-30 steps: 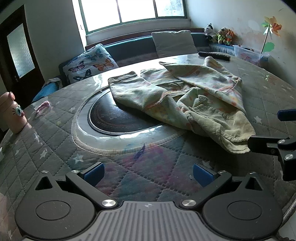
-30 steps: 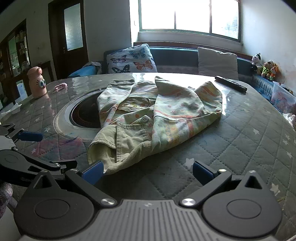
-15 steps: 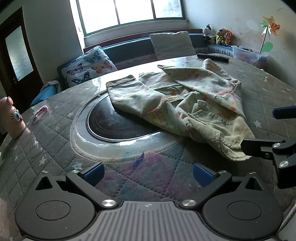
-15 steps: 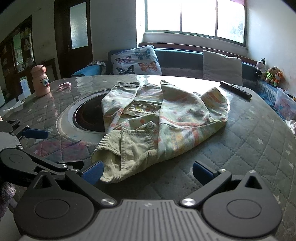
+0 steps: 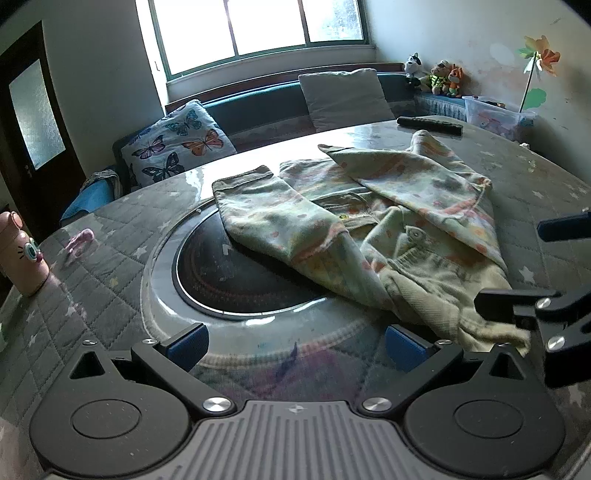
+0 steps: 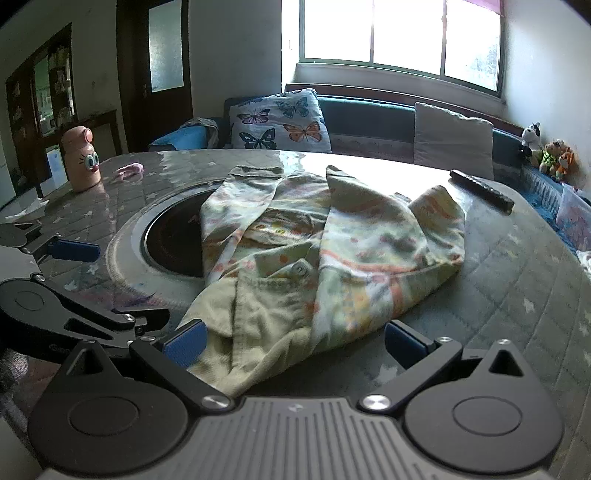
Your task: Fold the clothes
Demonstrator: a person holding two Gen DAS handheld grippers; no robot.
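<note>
- Pale green printed jacket (image 6: 317, 266) lies crumpled on the round quilted table (image 6: 517, 302), partly over the dark glass inset (image 5: 229, 273).
- Left gripper (image 5: 295, 341) hangs over bare quilt beside the hem, jaws spread wide, holding nothing.
- Right gripper (image 6: 293, 341) has its jaws spread either side of the near corduroy hem, not clamped.
- Remote control (image 6: 482, 190) lies behind the jacket; pink bottle (image 6: 80, 158) stands well apart.

Backlit window (image 6: 399, 33) glare, fisheye-warped edges
</note>
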